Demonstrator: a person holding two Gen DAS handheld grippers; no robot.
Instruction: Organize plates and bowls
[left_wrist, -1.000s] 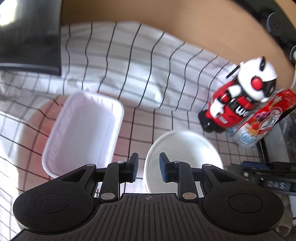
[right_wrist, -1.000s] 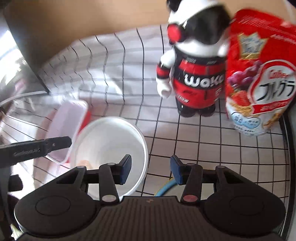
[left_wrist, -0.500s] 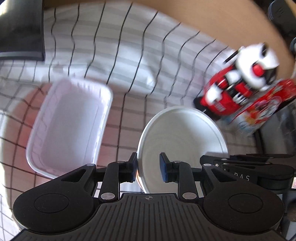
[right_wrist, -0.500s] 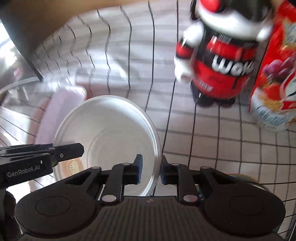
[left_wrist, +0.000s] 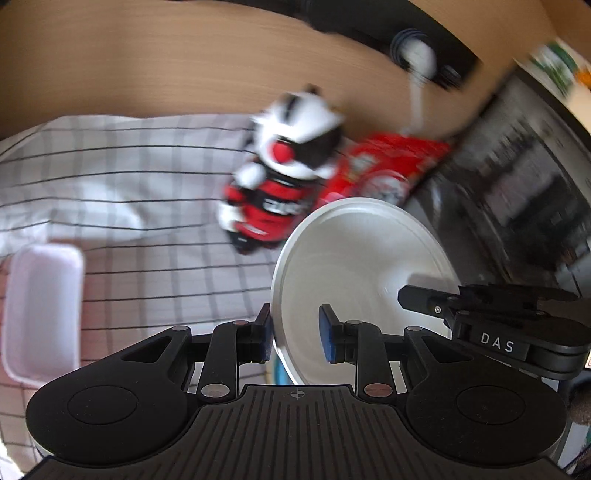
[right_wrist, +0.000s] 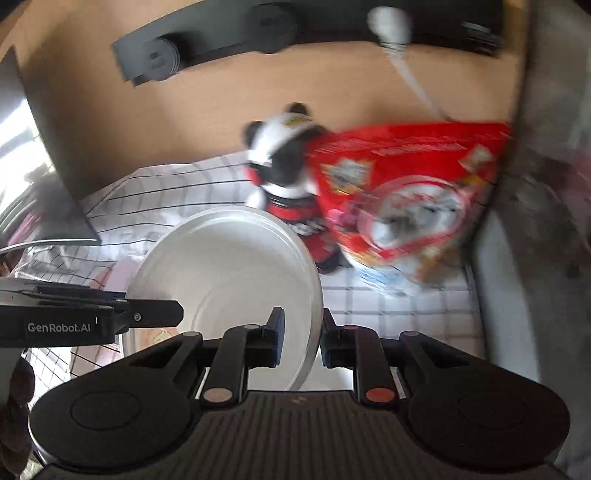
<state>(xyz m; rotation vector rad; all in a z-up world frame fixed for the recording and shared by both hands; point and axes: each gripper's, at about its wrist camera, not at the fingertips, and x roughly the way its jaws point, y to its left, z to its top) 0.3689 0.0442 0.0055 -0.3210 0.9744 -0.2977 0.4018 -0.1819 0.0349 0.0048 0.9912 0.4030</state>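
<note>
A white round bowl (left_wrist: 354, 258) is held up off the checked cloth, gripped on opposite rims by both grippers. My left gripper (left_wrist: 295, 332) is shut on its left rim, and my right gripper (right_wrist: 301, 336) is shut on its right rim (right_wrist: 310, 314). The bowl also shows in the right wrist view (right_wrist: 229, 273), tilted. The right gripper's finger (left_wrist: 428, 299) reaches in from the right in the left wrist view. A white rectangular tray (left_wrist: 40, 310) lies on the cloth at the left.
A red, white and black toy robot (left_wrist: 284, 177) stands on the checked cloth (left_wrist: 147, 221), with a red cereal bag (right_wrist: 406, 199) beside it. A dark rack (left_wrist: 517, 206) is at the right. A tan wall with a black rail (right_wrist: 295, 33) is behind.
Both grippers have lifted the bowl off the cloth and carried it up and rightward. The tray has slid to the left edge of the left view; the wall now fills the top.
</note>
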